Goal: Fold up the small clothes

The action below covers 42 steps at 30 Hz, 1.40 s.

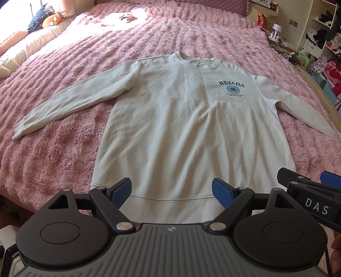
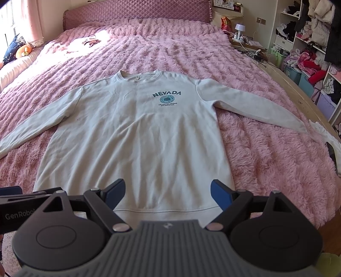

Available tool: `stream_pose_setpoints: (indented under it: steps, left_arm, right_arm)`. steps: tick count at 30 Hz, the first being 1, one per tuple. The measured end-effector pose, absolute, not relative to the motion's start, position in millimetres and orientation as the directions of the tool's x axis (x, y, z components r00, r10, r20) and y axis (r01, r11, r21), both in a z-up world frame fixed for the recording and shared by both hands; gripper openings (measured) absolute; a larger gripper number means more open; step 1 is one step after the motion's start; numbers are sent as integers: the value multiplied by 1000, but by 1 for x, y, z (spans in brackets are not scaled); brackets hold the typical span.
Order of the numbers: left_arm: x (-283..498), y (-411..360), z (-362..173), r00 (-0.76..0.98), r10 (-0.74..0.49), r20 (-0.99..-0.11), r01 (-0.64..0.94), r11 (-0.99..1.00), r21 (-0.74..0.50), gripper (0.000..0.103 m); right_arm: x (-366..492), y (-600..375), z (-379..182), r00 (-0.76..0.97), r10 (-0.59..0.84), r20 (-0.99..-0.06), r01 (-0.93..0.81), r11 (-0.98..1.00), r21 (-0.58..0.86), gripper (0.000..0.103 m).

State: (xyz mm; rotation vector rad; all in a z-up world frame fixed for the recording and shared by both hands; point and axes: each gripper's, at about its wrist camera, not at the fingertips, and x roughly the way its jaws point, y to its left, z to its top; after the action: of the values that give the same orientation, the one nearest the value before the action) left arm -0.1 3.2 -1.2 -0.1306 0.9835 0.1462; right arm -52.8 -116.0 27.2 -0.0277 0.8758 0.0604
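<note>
Sweatshirt (image 1: 181,127) spread flat, front up, on the pink fuzzy bedspread (image 1: 53,159), collar toward the headboard (image 2: 136,12), hem nearest the cameras. Both sleeves out to the sides, angled down toward the foot of the bed. NEVADA print (image 1: 231,84) w/ a teal round badge under it sits on the chest.

Left hand-held gripper (image 1: 171,191) hangs just above the hem band, jaws spread wide, blue pads (image 1: 120,191) apart, nothing btwn them. Right hand-held gripper (image 2: 167,191) same deal: over the hem, jaws wide apart, gripping nothing. From the left wrist view, the right unit (image 1: 309,191) shows at the right edge, close beside the left one; from the right wrist view, the left unit pokes in at the left edge.

Cloth lies w/ light wrinkles running lengthwise down the body. Hem seam straight across.

Round the bed: navy cushion (image 2: 12,49) and an orange plush (image 2: 23,51) by the window side, small white lamp (image 2: 239,28) on the nightstand, open shelves (image 2: 309,53) stuffed w/ clothes on the right.
</note>
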Motion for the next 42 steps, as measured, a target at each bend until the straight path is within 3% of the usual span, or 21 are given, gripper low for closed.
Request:
stream_pose_setpoints:
  steps: [28,33,38,42]
  left_arm:
    - [17,2,-14,521,25,-853,-161,984,-70,100]
    - [43,-17,-15,549,-29,-835,-82,993,-88,100]
    - [80,-48,-18,597,-96,-796,17,994,-107,100]
    - [120,-75,-22,594,-198,-780,105,980,-169,100]
  right_arm:
    - [-39,-126,13,628,27,-777,-32,999,8,83]
    - [-27,-161,9,713,0,-701,29,999,29,83]
    - [-14,-207,4,836,-148,-528,106,988,-109,83]
    - [9,-262,0,856,-216,-469,203,976,-80,83]
